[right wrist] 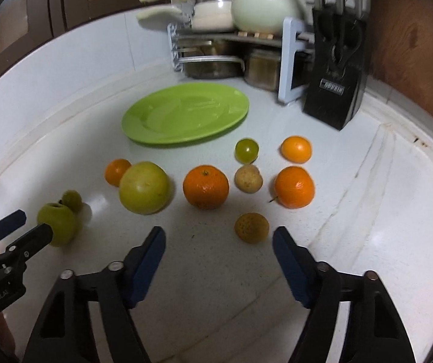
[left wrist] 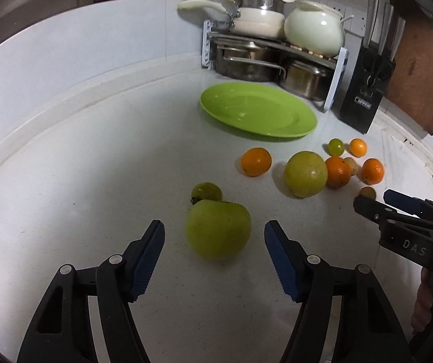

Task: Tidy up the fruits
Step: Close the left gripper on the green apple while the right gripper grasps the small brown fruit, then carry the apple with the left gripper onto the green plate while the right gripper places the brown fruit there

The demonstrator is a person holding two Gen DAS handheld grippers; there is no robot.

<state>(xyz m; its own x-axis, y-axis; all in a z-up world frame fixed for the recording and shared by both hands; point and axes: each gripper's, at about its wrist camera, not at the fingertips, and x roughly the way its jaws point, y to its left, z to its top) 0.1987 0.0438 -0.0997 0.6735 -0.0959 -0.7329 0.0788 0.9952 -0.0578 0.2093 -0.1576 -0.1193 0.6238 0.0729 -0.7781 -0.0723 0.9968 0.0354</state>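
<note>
Fruits (right wrist: 205,187), white countertop (left wrist: 95,181), green plate (left wrist: 257,110)

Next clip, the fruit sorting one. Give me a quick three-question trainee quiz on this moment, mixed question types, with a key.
1. True or false: the green plate already holds a fruit.
2. Multiple choice: which fruit lies between the open fingers of the left gripper?
A. the green apple
B. the big orange
C. the brown speckled fruit
3. Short answer: is the right gripper gripping anything?

Key
1. False: the plate is bare, and all the fruit lies on the counter.
2. A.
3. No: its jaws are open, and the brown speckled fruit lies just ahead between the tips, untouched.
</note>
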